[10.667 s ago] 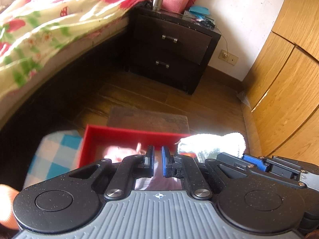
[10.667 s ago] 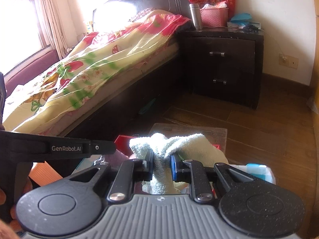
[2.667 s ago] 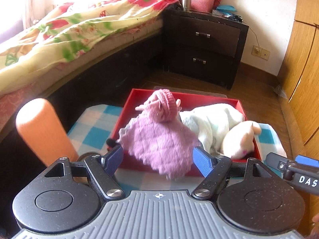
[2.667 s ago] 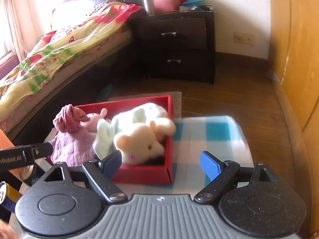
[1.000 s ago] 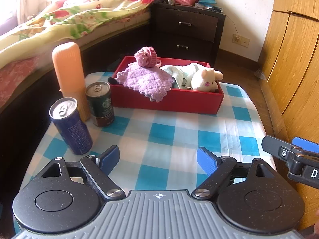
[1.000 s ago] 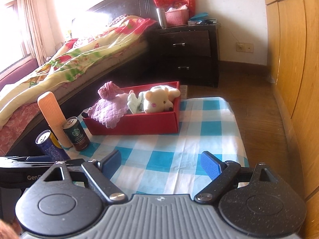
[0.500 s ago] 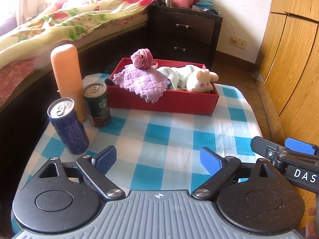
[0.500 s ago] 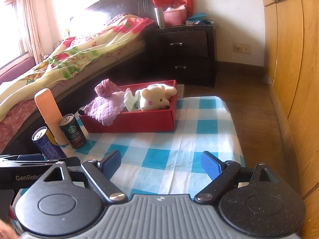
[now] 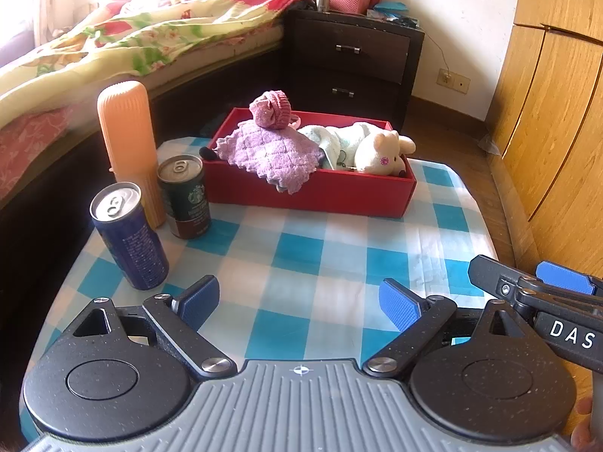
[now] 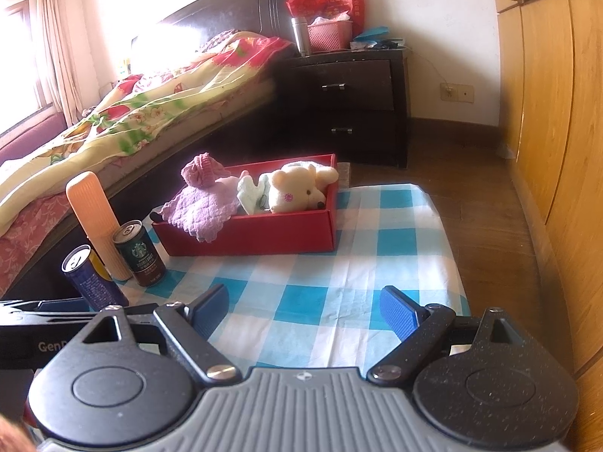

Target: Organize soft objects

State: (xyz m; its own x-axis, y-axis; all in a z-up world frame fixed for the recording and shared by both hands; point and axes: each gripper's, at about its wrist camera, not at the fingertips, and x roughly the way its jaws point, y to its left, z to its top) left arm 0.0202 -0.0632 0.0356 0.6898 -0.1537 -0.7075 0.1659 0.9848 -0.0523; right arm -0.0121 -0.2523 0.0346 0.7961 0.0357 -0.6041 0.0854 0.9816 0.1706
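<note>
1. Grippers first: left gripper (image 9: 299,301) and right gripper (image 10: 303,307) both have their blue pads spread wide apart with nothing between them, held over the near end of the blue checked tablecloth (image 9: 301,252).
2. Soft stuff all sits in the red box (image 9: 312,192) at the far end of the cloth: pink knit hat (image 9: 271,109) on top at the left, purple knitted cloth (image 9: 267,152) draped over the front wall, pale towel (image 9: 331,141) in the middle, white plush toy (image 9: 380,150) at the right end.
3. Left of the box stand an orange bottle (image 9: 128,143), a green coffee can (image 9: 184,196) and a blue can (image 9: 128,237), close together.
</note>
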